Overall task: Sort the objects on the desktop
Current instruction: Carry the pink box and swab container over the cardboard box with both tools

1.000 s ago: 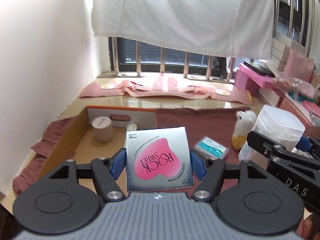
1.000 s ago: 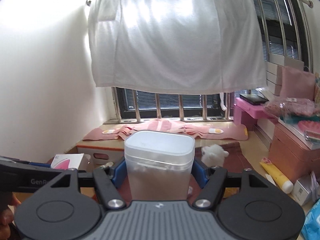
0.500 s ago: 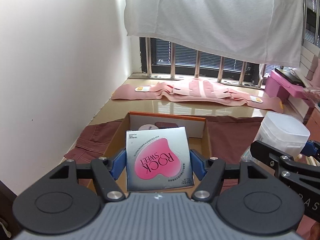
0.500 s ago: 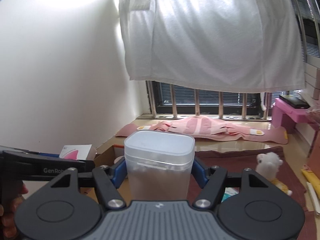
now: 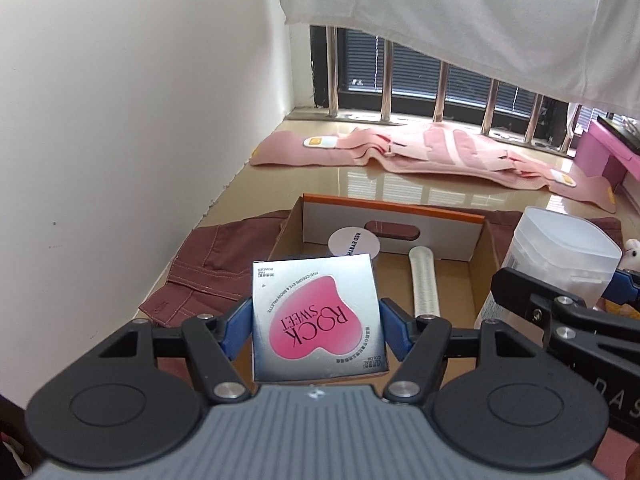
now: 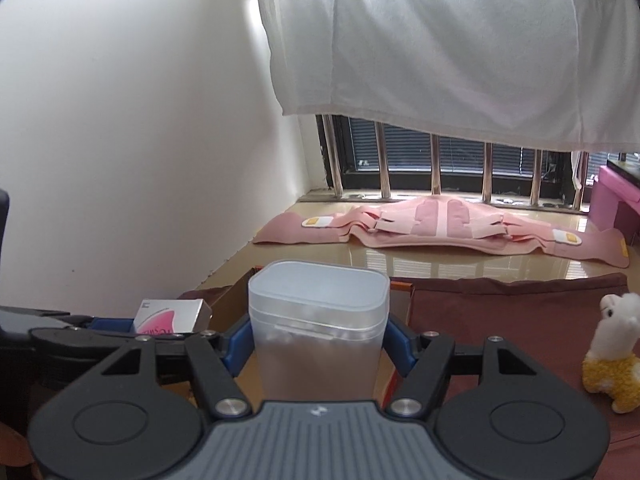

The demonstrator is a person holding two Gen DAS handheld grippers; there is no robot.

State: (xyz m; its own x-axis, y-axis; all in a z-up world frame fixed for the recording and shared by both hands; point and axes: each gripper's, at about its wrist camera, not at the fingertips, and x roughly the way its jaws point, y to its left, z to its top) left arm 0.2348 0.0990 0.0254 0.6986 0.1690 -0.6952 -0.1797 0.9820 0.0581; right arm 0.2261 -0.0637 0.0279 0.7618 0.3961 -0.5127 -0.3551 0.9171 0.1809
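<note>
Both hands are loaded here. The left gripper point(image 5: 316, 330) is clamped on a flat silver box point(image 5: 318, 322) with a pink heart, pinching it by its side edges so the face stays up and it can drop in flat. It hangs over the near end of the open cardboard box point(image 5: 390, 220), which already has a round white lid point(image 5: 354, 242) and a ribbed white tube point(image 5: 425, 282) in it, so that's probably the sorting bin. The right gripper point(image 6: 318, 346) is closed around a frosted plastic jar point(image 6: 318, 320), held upright just beside the carton's right wall, likely queued next. A fluffy toy point(image 6: 614, 350) sits off to the right on the brown cloth point(image 6: 500, 312), not yet sorted
</note>
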